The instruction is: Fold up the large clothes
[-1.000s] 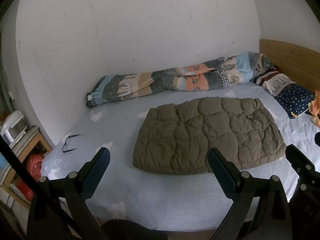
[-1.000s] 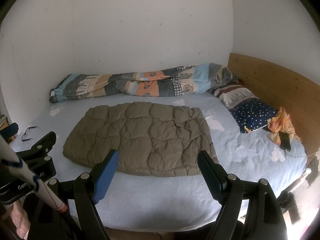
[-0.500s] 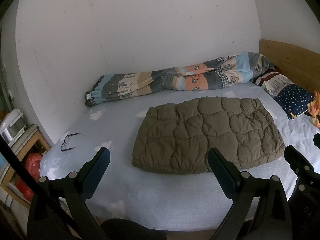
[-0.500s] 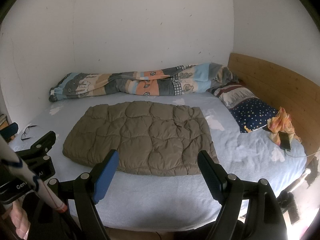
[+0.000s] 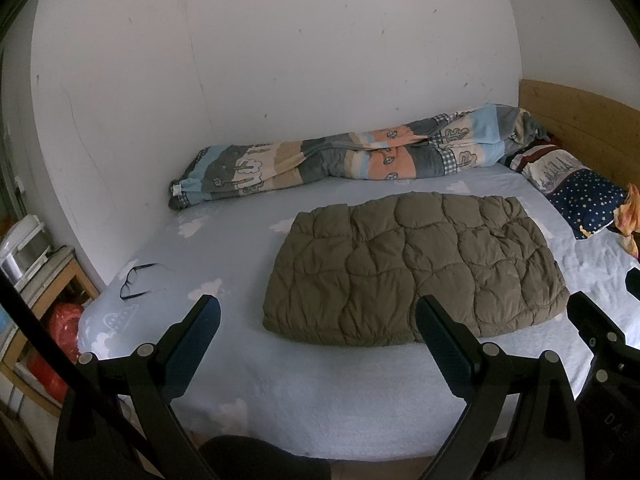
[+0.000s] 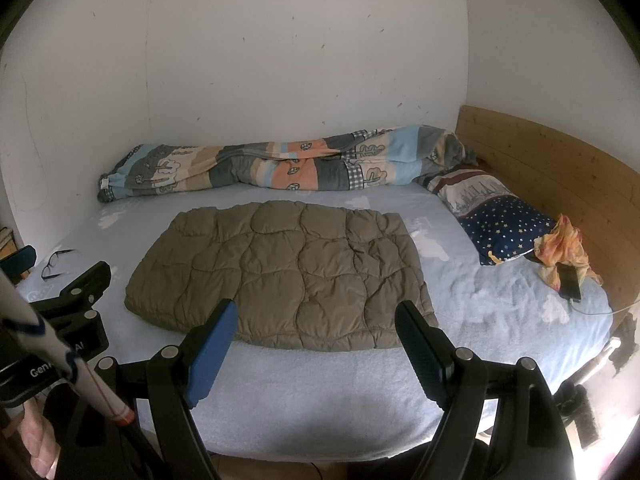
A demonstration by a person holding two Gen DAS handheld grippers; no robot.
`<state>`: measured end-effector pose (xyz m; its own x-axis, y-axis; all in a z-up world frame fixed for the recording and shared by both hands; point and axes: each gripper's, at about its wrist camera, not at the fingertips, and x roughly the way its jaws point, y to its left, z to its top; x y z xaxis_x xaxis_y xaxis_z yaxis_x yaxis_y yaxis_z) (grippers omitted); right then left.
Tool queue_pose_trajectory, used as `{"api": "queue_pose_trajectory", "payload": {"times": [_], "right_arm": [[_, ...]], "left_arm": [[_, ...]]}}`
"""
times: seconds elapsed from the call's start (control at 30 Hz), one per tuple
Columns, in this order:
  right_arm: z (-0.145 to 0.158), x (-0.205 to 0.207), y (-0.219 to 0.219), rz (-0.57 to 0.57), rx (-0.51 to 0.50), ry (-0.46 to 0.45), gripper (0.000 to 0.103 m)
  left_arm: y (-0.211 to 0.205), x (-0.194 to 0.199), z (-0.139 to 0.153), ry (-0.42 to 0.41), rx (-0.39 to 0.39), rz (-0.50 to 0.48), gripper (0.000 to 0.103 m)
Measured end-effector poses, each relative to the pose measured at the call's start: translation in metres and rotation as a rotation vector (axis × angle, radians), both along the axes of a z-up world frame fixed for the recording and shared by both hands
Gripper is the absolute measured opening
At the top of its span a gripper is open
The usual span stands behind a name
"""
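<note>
An olive-green quilted garment (image 5: 416,268) (image 6: 284,272) lies folded into a flat rectangle in the middle of the light blue bed (image 5: 320,392) (image 6: 320,396). My left gripper (image 5: 318,312) hangs open above the bed's near edge, short of the garment's near left corner, with nothing between its fingers. My right gripper (image 6: 316,318) is open too, just short of the garment's near edge, and holds nothing. Each view shows the other gripper at its side edge.
A rolled patterned duvet (image 5: 360,156) (image 6: 280,168) lies along the far wall. Pillows (image 6: 500,224), an orange cloth (image 6: 564,248) and a phone on a cable (image 6: 570,282) sit by the wooden headboard at right. Glasses (image 5: 134,280) lie at the bed's left; a side table (image 5: 44,276) stands beyond.
</note>
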<state>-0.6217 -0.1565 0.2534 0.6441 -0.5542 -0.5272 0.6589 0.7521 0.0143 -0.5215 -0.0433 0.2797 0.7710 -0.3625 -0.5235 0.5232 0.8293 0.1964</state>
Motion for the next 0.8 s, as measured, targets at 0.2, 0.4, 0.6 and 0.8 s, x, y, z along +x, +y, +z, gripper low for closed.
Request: {"api": "queue_pose_trajectory", "payload": {"times": [0.2,0.4,0.6,0.8], "right_arm": [[0.0003,0.0002,-0.0003,0.001,0.0,0.001,0.085],[-0.0017,-0.0017,-0.0001,0.002,0.0,0.001,0.085],[-0.0013,-0.0019,-0.0019,0.006,0.0,0.003,0.085],[-0.0009,-0.0021,-0.0021,0.007,-0.001,0.003,0.085]], "left_arm": [[-0.0003,-0.002,-0.0016,-0.003,-0.004,0.002,0.098],[-0.0027,-0.0078,-0.0046,0.021,-0.009,-0.009,0.098],[-0.0008,-0.0028,-0.006,0.076,-0.031,-0.017,0.098],[-0.0025,-0.0032,-0.0058,0.093,-0.046,-0.001,0.098]]}}
